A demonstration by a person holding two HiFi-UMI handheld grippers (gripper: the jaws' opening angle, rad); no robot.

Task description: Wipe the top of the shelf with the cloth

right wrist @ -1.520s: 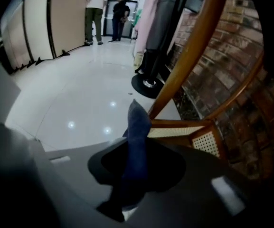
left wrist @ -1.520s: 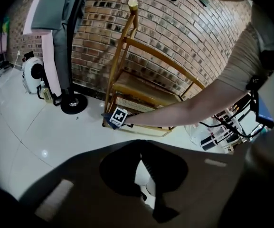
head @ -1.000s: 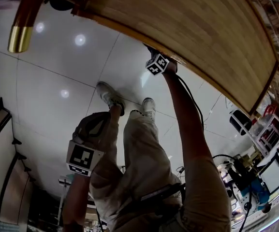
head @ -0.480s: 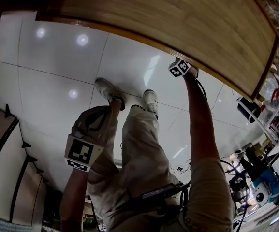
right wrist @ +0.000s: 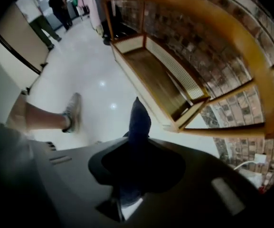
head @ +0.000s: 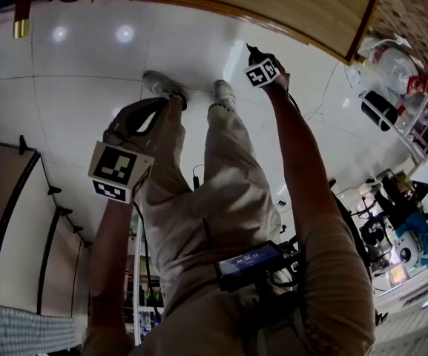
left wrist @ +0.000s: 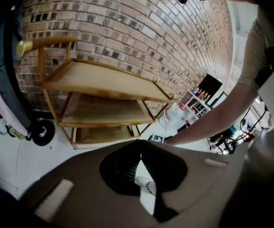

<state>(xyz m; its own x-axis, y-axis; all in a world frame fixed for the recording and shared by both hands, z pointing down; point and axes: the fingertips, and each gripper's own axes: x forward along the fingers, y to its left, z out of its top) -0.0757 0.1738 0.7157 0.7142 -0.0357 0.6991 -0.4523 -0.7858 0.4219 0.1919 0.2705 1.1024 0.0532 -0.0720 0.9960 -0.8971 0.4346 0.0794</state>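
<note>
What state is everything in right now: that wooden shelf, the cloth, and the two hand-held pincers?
shelf: upright against the brick wall, visible tiers bare.
cloth: pinched, held over the floor, clear of the shelf.
right gripper: jaws have just been closing, shut on the cloth.
left gripper: jaws together, empty.

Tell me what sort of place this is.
Probably an indoor lab or workshop room rather than a home: a glossy white tiled floor, a brick wall behind a three-tier wooden shelf, and a cluttered white rack of equipment.
</note>
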